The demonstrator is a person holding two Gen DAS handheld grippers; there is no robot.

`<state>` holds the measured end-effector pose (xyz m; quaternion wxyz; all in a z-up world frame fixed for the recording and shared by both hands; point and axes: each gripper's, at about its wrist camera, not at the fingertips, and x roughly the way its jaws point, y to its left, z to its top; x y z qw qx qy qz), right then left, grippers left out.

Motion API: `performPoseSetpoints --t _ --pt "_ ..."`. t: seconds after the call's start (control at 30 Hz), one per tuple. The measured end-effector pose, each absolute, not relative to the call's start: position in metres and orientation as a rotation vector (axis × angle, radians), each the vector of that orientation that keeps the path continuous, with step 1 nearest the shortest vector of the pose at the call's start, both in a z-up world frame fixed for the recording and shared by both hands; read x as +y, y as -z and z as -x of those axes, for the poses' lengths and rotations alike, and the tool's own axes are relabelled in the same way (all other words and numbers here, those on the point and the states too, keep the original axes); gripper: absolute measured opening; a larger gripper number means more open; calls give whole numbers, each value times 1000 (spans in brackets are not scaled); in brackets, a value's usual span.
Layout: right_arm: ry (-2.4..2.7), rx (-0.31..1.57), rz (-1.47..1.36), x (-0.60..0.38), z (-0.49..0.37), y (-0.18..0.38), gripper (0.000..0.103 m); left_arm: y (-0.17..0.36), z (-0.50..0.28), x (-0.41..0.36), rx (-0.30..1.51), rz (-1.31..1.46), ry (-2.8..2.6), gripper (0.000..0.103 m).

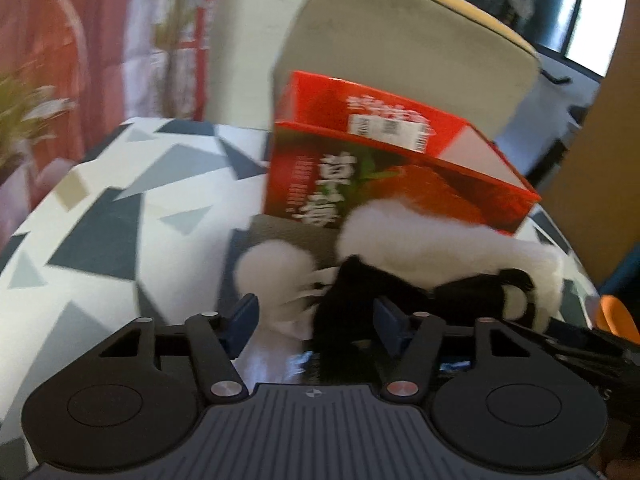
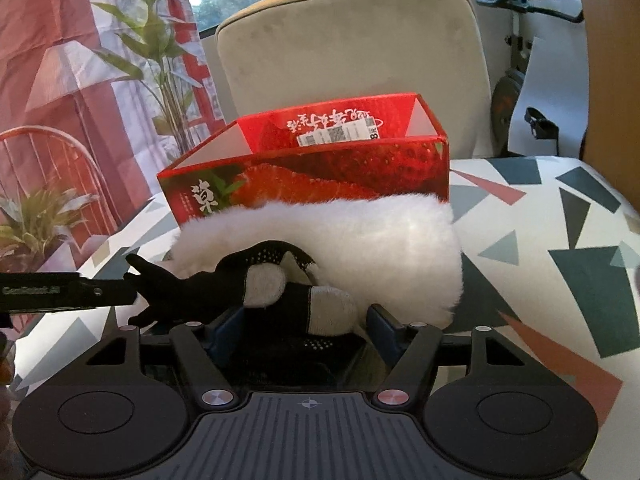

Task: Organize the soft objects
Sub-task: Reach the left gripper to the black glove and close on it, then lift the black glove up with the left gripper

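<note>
Two grippers work one pile: left gripper (image 1: 314, 314) and right gripper (image 2: 302, 322) each stand apart around black-and-white gloves (image 2: 276, 280), beside white fluffy fabric (image 2: 360, 240) touching the strawberry box (image 2: 312, 176) near the table's (image 2: 560, 208) far edge.

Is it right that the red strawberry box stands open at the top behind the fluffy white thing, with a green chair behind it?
Not quite: the chair behind the red strawberry box is beige, not green, as the right wrist view shows. The rest holds: the box stands open at the top behind the fluffy white thing.
</note>
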<state>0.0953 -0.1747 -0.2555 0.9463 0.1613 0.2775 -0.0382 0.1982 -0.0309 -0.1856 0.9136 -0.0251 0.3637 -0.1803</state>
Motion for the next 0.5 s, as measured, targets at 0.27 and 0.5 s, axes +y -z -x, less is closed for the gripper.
performPoseSetpoints --t 0.27,0.5 --pt "97 566 -334 -179 -97 258 42 197 -212 -44 763 87 439 65" --pt "113 571 -349 -184 -99 261 34 204 -214 -41 770 147 471 59"
